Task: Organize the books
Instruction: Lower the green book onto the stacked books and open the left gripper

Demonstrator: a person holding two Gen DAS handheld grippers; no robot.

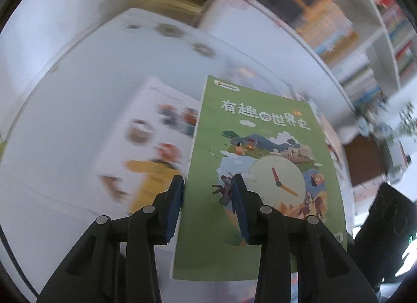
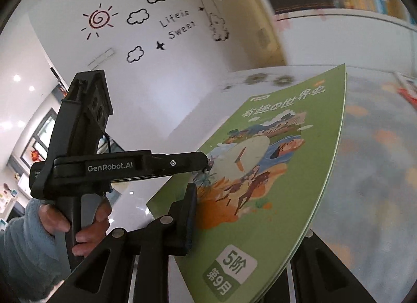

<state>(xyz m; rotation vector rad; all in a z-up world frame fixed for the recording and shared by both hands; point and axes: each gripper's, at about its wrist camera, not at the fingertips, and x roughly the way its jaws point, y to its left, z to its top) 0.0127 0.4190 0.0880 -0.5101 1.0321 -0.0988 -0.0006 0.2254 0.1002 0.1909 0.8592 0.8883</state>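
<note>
A thin green picture book (image 1: 260, 151) with a clock on its cover is held up off the table, tilted, by both grippers. My left gripper (image 1: 208, 180) is shut on its left edge, one blue pad on the cover and the other at the edge behind it. In the right wrist view the same book (image 2: 273, 172) slants up to the right, with more thin page or cover edges layered beneath it. There the left gripper (image 2: 206, 166) reaches in from the left onto the cover. My right gripper (image 2: 247, 198) is shut on the book's near part; its right finger is mostly hidden under the book.
A white table (image 1: 78, 94) lies below, with another colourful picture book (image 1: 156, 151) flat on it. Shelves packed with books (image 1: 365, 42) stand at the upper right. A hand in a light blue sleeve (image 2: 86, 224) grips the left gripper's handle. A wall with decals (image 2: 156, 24) is behind.
</note>
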